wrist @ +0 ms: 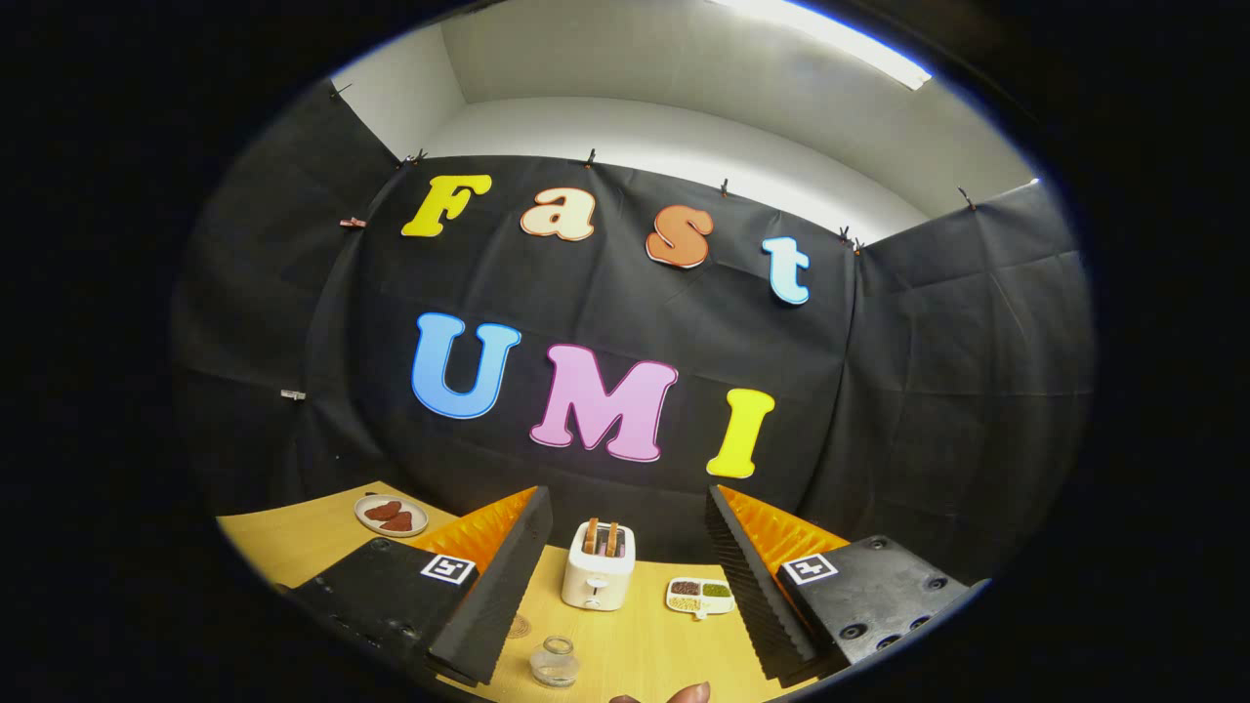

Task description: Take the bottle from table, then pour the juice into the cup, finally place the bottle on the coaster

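Gripper [625, 576] held level over the table, fingers spread wide, nothing between them. It looks across the table toward the back wall.

Bottle: cannot pick it out. A reddish rounded shape [674, 695] sits at the nearest point of the table, between the fingers and below them; too little of it shows to say whether it is the bottle's cap or something else. Cup [555, 661]: small clear glass, upright, just inside the left finger, near. Coaster [519, 626]: faint round disc, half behind the left finger, just beyond the cup.

Step in hand, by my reading: the reach for the bottle, pour and placing not yet begun. To do it well: tip the gripper down first so the bottle comes into sight, keep the fingers wide, approach so they pass either side of the body, not the neck. Keep the left finger off the cup; it stands close and looks light, easily knocked.

Table [645, 644]: pale wood, smooth, level. Toaster [598, 566] beyond the cup, two slices in it. Divided tray [700, 596] just right of the toaster. Plate [392, 515] far left. Black cloth walls, white ceiling, strip light [830, 39] overhead.
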`<state>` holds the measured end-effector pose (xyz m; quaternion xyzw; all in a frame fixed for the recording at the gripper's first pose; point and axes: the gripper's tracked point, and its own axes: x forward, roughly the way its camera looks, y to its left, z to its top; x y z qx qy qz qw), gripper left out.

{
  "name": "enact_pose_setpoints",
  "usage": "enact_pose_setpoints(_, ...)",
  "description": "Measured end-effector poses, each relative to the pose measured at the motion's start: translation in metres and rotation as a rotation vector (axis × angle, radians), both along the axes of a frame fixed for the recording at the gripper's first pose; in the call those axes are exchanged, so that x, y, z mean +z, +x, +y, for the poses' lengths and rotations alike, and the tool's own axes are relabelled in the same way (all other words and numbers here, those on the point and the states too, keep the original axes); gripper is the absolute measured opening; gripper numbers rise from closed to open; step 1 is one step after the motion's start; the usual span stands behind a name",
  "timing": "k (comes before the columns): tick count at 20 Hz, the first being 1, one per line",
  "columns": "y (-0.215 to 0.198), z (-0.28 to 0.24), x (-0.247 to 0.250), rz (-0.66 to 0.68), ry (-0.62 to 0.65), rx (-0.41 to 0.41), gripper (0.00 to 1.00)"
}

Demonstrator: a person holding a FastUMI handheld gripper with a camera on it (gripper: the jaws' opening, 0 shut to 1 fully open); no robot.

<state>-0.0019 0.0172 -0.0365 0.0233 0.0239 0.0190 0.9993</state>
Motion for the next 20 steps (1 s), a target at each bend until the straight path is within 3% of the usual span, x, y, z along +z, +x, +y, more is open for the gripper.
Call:
enact_pose_setpoints(6, -0.013, 0.042, -0.081, 0.029, 0.038, 0.059, 0.98)
enact_pose_setpoints(20, -0.022, 0.078, -0.254, 0.221, 0.094, 0.087, 0.98)
